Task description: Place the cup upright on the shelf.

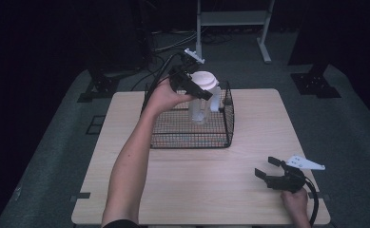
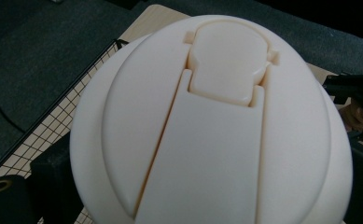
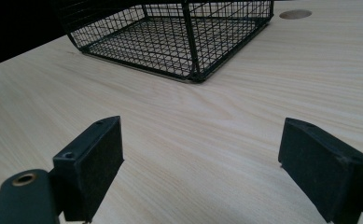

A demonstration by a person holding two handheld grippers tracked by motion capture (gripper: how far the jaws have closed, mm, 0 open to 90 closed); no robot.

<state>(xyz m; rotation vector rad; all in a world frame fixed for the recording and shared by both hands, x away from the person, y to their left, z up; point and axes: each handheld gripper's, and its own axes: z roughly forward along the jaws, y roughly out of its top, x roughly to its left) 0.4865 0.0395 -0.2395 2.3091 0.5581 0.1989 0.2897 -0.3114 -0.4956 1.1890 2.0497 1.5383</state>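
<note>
A clear pitcher [image 1: 202,97] with a white lid [image 2: 212,126] hangs over the black wire basket [image 1: 230,118] at the back of the wooden table [image 1: 211,185]. My left gripper [image 1: 195,88] is shut on it just under the lid, with a black jaw on either side. The pitcher's bottom is inside the basket; I cannot tell whether it touches the basket floor. My right gripper [image 1: 266,167] rests low over the table's front right corner, open with nothing between its pads [image 3: 100,158]. Its view looks across bare wood toward the basket [image 3: 170,42].
A round hole [image 3: 295,14] sits in the tabletop past the basket. Behind the table a white frame [image 1: 232,19] and black stands [image 1: 316,80] rest on the dark floor, with cables [image 1: 159,66] trailing at the back left. Bare wood lies between the basket and the front edge.
</note>
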